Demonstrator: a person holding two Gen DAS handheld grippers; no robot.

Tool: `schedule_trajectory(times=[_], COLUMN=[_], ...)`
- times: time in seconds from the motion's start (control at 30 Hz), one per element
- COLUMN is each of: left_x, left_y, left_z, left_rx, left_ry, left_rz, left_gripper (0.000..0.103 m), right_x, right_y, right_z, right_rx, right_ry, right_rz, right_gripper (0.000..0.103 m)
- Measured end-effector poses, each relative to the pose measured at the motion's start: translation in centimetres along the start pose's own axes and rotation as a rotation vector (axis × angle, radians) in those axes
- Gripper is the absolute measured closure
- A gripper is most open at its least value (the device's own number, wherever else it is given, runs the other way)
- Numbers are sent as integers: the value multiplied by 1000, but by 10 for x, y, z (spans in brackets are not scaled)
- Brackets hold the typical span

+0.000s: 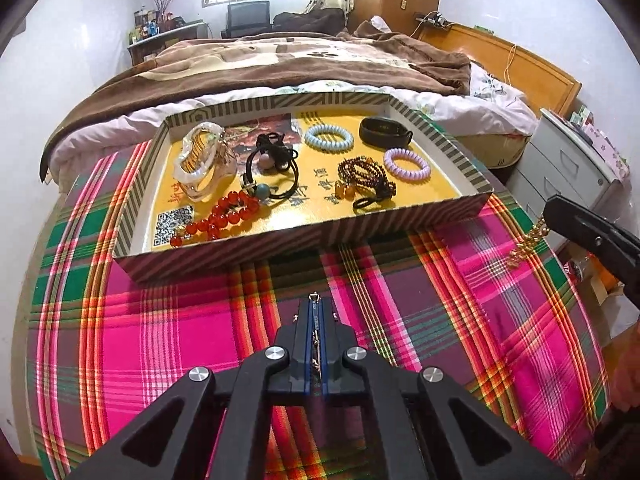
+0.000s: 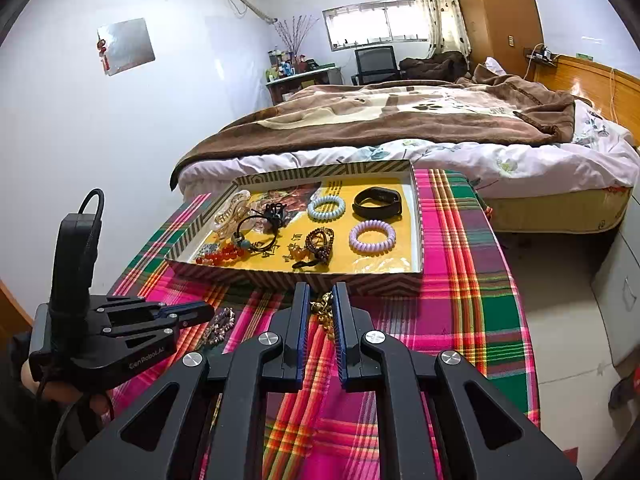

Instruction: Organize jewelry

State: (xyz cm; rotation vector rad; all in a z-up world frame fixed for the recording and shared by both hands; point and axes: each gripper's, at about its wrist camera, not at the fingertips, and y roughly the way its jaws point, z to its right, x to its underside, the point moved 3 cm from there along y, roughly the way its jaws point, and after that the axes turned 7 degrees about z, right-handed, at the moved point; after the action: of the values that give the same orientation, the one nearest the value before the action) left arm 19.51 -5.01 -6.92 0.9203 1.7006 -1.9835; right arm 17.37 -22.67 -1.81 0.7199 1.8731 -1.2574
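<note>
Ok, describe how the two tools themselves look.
Both are matte black linkage frames with round silver pivot bolts and blue-edged fingers. The left tool, seen from the right wrist, carries white "GenRoboLAI"-like lettering, an upright black module and a looping black cable. The right tool shows no visible markings.

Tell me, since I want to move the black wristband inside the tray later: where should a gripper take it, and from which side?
Take the black wristband from above, pinching one wall of its loop. It lies flat near the tray's far right corner, hollow centre facing up, clear of the blue coil.
</note>
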Motion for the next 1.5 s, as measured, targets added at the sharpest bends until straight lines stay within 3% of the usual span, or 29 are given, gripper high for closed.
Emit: schedule_trajectory(times=[0.17,0.3,0.33,0.43,0.67,0.73,0.87,1.1,1.3,1.33,1.37,1.43,1.5], left_x=[-1,10,12,19,27,25,20,18,13,13,12,10,9], left_y=[-2,4,5,6,5,6,13,23,30,29,27,26,26], left_z=[-3,-10,-11,-14,-6,-2,3,7,10,10,10,10,10], left_rx=[40,21,18,20,69,34,27,22,-15,-17,-13,-15,-12], left_ry=[1,-17,-17,-18,-20,8,40,56,57,58,63,73,78], left_rz=[-1,-33,-38,-52,-60,-49,-43,-42,-34,-27,-19,-22,-27], left_gripper=[101,99,94,64,53,51,34,25,25,35,54,73,78], right_x=[0,1,2,3,5,6,7,9,11,11,12,12,12], right_y=[0,-1,-1,0,2,1,1,4,5,6,6,7,8], right_z=[0,1,1,1,-1,0,3,3,3,2,3,2,1], right_rx=[1,0,-1,-5,-12,-12,-8,-9,-16,-16,-16,-18,-19], right_ry=[2,3,5,8,10,13,20,24,27,26,25,24,28], right_rz=[-1,-3,-4,-8,-13,-12,-15,-24,-29,-30,-31,-34,-33], right_gripper=[91,91,91,91,91,91,91,91,91,91,91,91,91])
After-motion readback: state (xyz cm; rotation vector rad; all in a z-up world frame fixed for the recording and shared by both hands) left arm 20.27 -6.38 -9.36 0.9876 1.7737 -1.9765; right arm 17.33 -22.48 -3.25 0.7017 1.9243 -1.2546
